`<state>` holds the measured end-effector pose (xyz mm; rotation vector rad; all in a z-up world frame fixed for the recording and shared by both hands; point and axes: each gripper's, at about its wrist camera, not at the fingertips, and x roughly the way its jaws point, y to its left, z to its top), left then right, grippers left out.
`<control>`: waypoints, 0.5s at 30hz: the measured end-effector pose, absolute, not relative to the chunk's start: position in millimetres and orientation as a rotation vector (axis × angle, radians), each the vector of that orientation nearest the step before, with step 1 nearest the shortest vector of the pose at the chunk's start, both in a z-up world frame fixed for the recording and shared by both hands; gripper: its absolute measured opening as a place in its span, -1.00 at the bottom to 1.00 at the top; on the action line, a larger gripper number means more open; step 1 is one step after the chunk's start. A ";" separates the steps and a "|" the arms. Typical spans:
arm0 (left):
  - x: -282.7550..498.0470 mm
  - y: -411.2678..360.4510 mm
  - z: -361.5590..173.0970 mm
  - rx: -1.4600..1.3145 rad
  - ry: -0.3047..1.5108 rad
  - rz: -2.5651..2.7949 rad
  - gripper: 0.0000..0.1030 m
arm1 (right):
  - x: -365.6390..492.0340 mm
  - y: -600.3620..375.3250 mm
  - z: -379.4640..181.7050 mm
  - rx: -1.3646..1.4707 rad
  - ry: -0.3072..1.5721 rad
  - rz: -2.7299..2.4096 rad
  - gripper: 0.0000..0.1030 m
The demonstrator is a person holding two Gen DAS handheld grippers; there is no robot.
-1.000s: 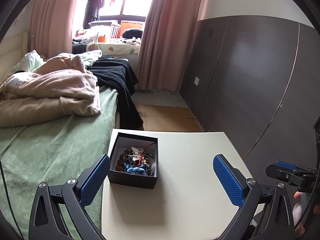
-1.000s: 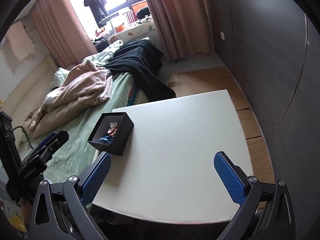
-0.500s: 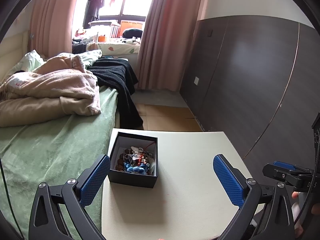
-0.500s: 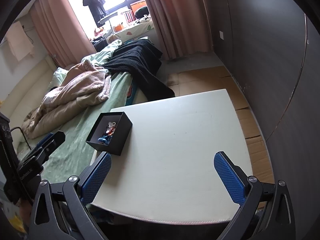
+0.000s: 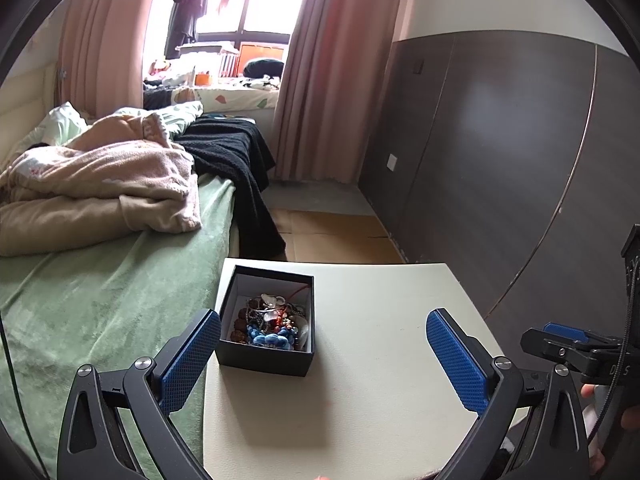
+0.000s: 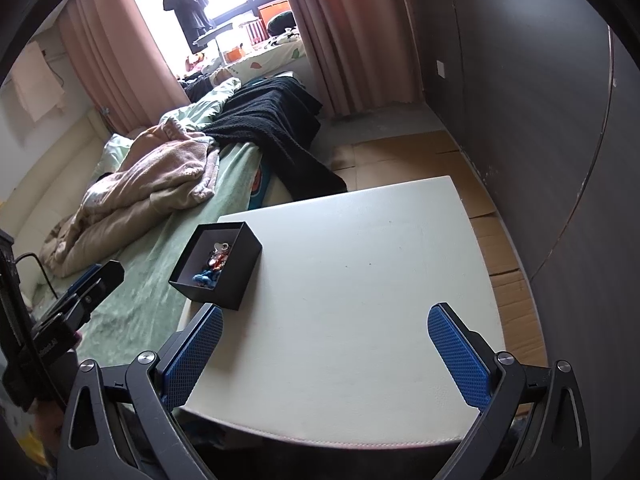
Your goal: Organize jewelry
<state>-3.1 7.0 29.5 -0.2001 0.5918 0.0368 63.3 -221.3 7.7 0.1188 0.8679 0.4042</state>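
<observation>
Left wrist view – I find little changed since a second ago: jewelry (image 5: 272, 322) heaped in the box (image 5: 262, 356) on the table (image 5: 376, 360); left gripper (image 5: 322, 344) and right gripper (image 6: 324, 342) spread wide, empty – organizing stage undetermined.

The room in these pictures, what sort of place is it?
Most likely a bedroom in a home: a bed with a rumpled blanket, pink curtains at a window, and a small white table beside the bed.

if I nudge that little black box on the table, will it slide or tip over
The black box looks low and flat-bottomed, so it would likely slide on the smooth table. The jewelry lies loose and tangled inside, so it may shift.
</observation>
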 end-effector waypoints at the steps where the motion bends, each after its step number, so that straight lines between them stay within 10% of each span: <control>1: -2.7 6.6 29.2 -0.195 0.593 0.037 0.99 | 63.3 -221.4 8.0 0.120 0.868 0.405 1.00; 15: 7.6 2.9 18.3 -0.155 0.618 0.077 0.99 | 64.1 -217.7 8.1 0.103 0.874 0.394 1.00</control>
